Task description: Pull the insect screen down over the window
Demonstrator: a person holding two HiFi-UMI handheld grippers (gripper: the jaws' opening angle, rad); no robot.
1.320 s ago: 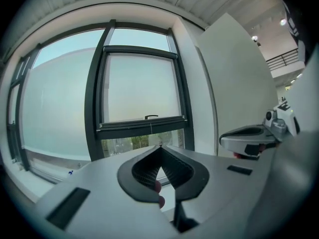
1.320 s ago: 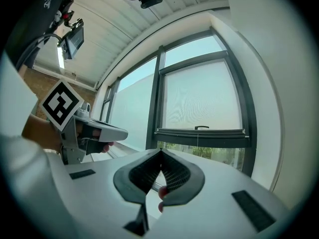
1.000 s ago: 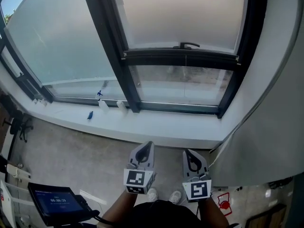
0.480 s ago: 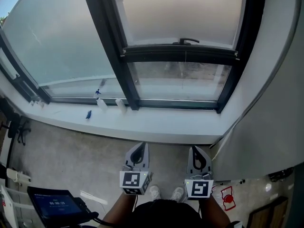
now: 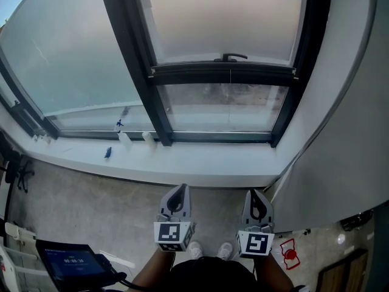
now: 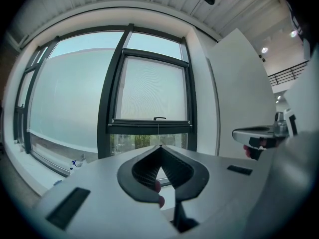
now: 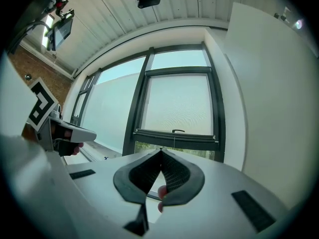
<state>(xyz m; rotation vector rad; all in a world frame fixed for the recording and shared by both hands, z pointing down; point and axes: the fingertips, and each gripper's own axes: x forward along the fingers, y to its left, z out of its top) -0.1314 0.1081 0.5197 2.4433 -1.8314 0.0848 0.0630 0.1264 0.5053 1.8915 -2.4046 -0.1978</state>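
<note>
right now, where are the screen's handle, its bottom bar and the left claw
handle (image 5: pixel 231 57): head view, middle of the dark curved grip.
bottom bar (image 5: pixel 194 74): head view, left part of the dark rail.
left claw (image 6: pixel 160 147): left gripper view, where its shut tips meet.

White sill (image 5: pixel 200 166) ran across the head view, above a grey speckled floor (image 5: pixel 91 212). On the sill, left part: small blue object (image 5: pixel 107 152), lying alone near the front edge. Two small white items, possibly bottles, (image 5: pixel 125 140) and (image 5: pixel 148 139), stood near each other further back. Blue-topped piece (image 5: pixel 118 124) just behind them, too small to identify. Dark device with a lit blue display (image 5: pixel 73 265) sat at lower left. White wall panel (image 5: pixel 346 157) filled the right side. Red-outlined mark (image 5: pixel 286 254) lay on the floor beside its base. Right gripper view: slatted white ceiling (image 7: pixel 149 14), brick wall (image 7: pixel 35 71), mounted monitor (image 7: pixel 62 31) at upper left. Left gripper view: dark railing (image 6: pixel 286 74) and ceiling light (image 6: pixel 264 49) at right.
</note>
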